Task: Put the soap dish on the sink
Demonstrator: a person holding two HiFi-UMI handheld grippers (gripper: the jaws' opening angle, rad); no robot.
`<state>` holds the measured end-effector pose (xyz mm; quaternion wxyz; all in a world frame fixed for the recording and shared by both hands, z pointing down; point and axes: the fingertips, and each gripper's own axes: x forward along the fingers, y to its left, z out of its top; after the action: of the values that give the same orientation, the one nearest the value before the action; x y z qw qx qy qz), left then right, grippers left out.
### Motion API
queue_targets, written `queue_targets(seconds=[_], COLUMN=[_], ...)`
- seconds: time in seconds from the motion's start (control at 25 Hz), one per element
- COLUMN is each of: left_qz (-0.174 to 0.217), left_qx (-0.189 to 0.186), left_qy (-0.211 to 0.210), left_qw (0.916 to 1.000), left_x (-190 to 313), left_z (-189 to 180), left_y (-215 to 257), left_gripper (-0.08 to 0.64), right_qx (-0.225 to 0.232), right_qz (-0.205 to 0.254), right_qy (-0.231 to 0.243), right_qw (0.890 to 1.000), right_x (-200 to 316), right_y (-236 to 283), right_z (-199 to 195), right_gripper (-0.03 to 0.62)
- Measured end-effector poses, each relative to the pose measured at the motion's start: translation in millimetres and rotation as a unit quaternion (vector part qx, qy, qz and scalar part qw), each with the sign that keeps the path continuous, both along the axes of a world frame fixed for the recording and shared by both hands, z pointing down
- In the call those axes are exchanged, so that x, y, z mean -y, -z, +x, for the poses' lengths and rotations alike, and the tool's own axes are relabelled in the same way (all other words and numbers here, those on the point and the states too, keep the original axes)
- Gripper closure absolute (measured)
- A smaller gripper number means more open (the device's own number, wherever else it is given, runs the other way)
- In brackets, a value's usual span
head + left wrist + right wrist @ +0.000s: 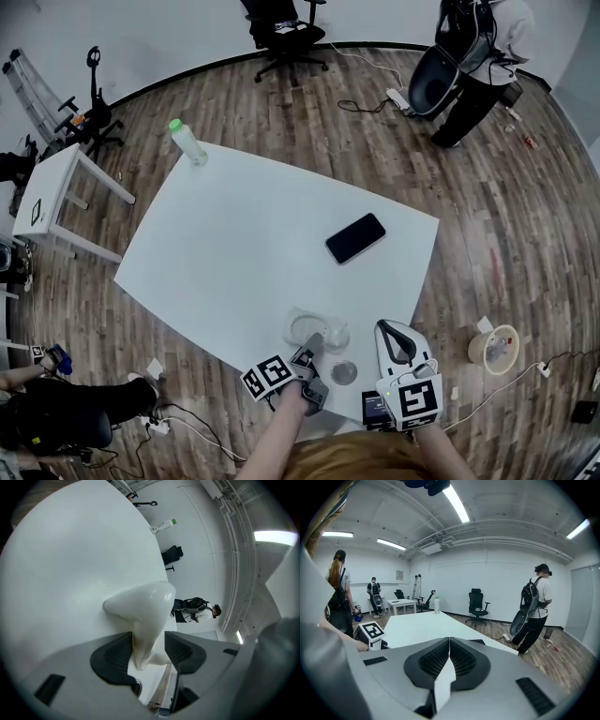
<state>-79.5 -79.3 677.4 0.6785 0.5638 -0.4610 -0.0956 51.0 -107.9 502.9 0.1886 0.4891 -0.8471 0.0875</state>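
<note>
My left gripper (314, 347) is at the near edge of the tabletop (244, 253). Its jaws are spread wide, and the white soap dish (140, 606) sits between them. One pad is right beside the dish and the other has a gap, so I think nothing is squeezed. The dish (302, 328) rests on the tabletop, which is why the gripper comes in low and slanted at its rim.

My right gripper (388, 330) waits just to the right. Its jaws are pressed together on nothing. I think it is parked there to keep out of the way.

I see no sink anywhere. A clear cup (336, 333) touches the dish on its right, and a small round lid (344, 372) lies near it. They could get bumped. A phone (355, 238) and a bottle (187, 141) sit farther off. A person (473, 56) stands far right.
</note>
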Motion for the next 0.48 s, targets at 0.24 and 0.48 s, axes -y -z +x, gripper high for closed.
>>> queue_targets(seconds=[0.24, 0.48], left_qz=[0.003, 0.016], left_qx=[-0.005, -0.029], left_qy=[-0.004, -0.012], left_qw=[1.0000, 0.9994], left_x=[-7, -13], left_z=[2, -4], left_y=[5, 12], left_gripper=[0.356, 0.357], right_qx=[-0.001, -0.004], right_qz=[0.004, 0.006], right_qy=[0.001, 0.001], right_qw=[1.000, 1.000], right_x=[-2, -7], right_y=[5, 9], right_z=[0, -5], right_gripper=[0.583, 0.583])
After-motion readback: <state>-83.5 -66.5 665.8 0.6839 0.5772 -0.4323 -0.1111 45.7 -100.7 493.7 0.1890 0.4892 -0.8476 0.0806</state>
